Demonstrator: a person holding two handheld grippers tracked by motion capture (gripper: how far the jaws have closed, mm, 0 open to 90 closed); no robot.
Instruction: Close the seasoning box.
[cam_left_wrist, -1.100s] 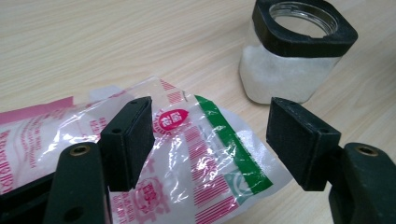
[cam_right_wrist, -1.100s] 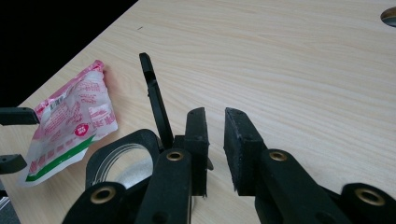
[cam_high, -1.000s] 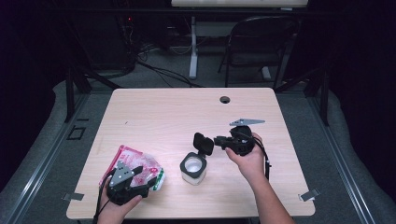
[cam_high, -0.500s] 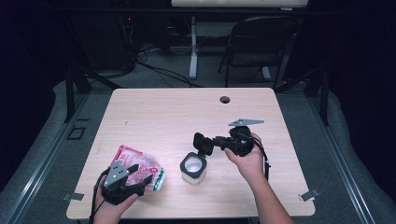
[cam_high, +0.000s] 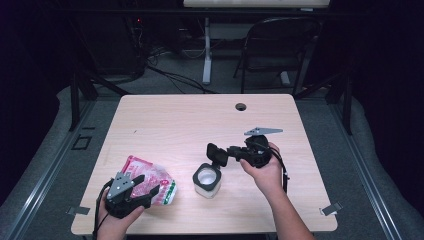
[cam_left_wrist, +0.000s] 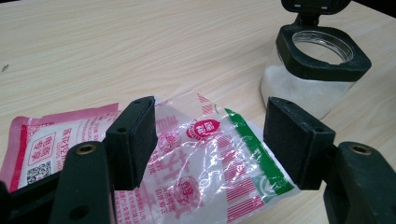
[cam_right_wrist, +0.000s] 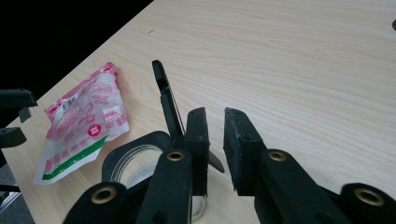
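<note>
A pink, white and green plastic packet (cam_high: 161, 176) (cam_left_wrist: 201, 158) (cam_right_wrist: 84, 121) lies flat near the table's front left. My left gripper (cam_high: 147, 186) (cam_left_wrist: 210, 135) hovers open just over the packet's green-edged end, one jaw on each side of it. A clear jar (cam_high: 206, 182) (cam_left_wrist: 303, 93) with a black rim stands right of the packet, its flip lid (cam_high: 214, 151) (cam_right_wrist: 163, 93) raised upright. My right gripper (cam_high: 221, 156) (cam_right_wrist: 215, 126) points left over the jar. Its jaws are nearly together with nothing between them, and the lid stands against the outside of one jaw.
The light wooden table (cam_high: 200, 120) has a small cable hole (cam_high: 241, 106) near its far edge. A folding chair (cam_high: 280, 45) and cables sit on the dark floor beyond the table. The left gripper's jaws (cam_right_wrist: 14, 116) show at the edge of the right gripper view.
My left gripper has shifted slightly left over the packet. The right gripper, jar and lid stay where they were.
</note>
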